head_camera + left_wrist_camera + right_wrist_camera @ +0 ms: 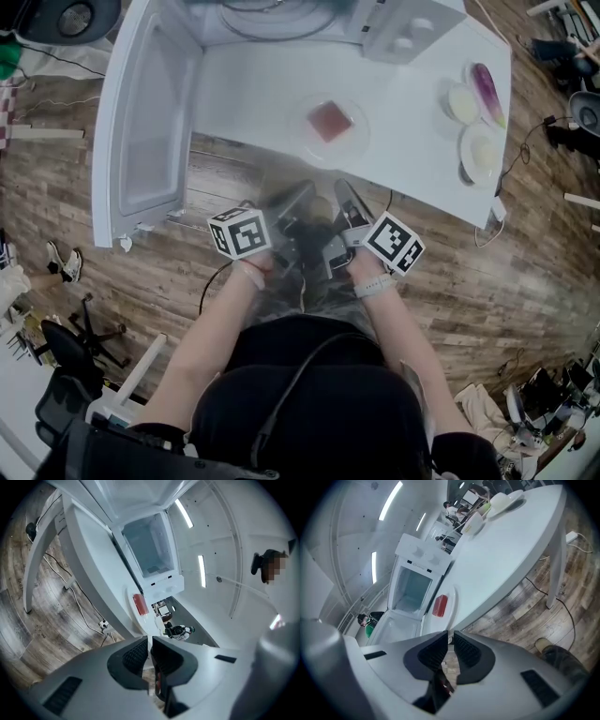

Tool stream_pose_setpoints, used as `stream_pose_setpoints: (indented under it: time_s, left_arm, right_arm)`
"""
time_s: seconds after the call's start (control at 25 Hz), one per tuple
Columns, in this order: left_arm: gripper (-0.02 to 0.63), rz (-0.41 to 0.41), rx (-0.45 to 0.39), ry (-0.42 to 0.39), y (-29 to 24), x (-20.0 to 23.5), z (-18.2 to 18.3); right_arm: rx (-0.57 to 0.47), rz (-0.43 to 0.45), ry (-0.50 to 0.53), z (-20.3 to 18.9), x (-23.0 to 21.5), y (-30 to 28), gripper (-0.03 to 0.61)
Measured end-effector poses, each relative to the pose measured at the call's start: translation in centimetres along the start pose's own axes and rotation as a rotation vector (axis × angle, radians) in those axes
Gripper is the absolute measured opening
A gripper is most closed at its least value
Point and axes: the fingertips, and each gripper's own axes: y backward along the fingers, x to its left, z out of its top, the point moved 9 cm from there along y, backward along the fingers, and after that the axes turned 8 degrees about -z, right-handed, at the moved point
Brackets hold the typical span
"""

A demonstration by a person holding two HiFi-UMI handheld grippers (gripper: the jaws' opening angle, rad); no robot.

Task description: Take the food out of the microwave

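Fingers (pixel 133 656) of the left gripper (pixel 150 641) sit all but together on nothing, and those of the right gripper (pixel 451 637) keep a narrow gap, equally empty, as a person holds both tools low and close to the body, short of the near edge of the white table (pixel 412 173) and over the wooden floor (pixel 487 281). At 12 o'clock from the two grippers lies the food (pixel 330 122), a red square slab on a clear plate (pixel 358 145), resting on the tabletop just in front of the microwave (pixel 412 590) and not inside it. That placement suggests the removal itself is done: with the plate safely supported, neither tool has anything to grip (hence the slack, unloaded jaws). At 10 o'clock the microwave door (pixel 141 131) stands swung wide to the left, probably left so to keep the cavity mouth clear for the plate's passage. At 2 o'clock, well apart from the slab, two small dishes (pixel 462 103) and a purple vegetable (pixel 487 92) occupy the table's far right corner, out of the working path.
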Motion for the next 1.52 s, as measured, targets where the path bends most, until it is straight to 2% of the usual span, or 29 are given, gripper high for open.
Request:
stream_pose_setpoints:
  time_s: [0.24, 0.52, 0.64, 1.2, 1.4, 1.52]
  left_arm:
    - [0.012, -0.016, -0.006, -0.056, 0.3, -1.3, 0.3]
    - [0.011, -0.026, -0.005, -0.163, 0.3, -3.0, 1.4]
    - [0.011, -0.033, -0.006, -0.199, 0.4, -3.6, 1.8]
    - [0.011, -0.041, -0.054, -0.319, 1.1, -6.9, 4.2]
    - [0.011, -0.080, -0.098, -0.311, 1.1, -8.7, 5.9]
    - [0.011, -0.087, -0.086, -0.389, 1.2, -10.5, 6.8]
  right_arm:
    - [-0.031, 0.036, 0.078, 0.2, 0.6, 1.0, 0.038]
    - [-0.084, 0.102, 0.308, 1.0, 2.4, 2.3, 0.020]
    - [-0.090, 0.125, 0.374, 1.0, 2.9, 2.7, 0.020]
    - [-0.138, 0.254, 0.703, 1.3, 8.5, 4.2, 0.020]
    - [-0.181, 0.306, 0.789, 2.3, 10.4, 5.6, 0.020]
    - [-0.212, 0.342, 0.844, 3.0, 11.6, 7.0, 0.019]
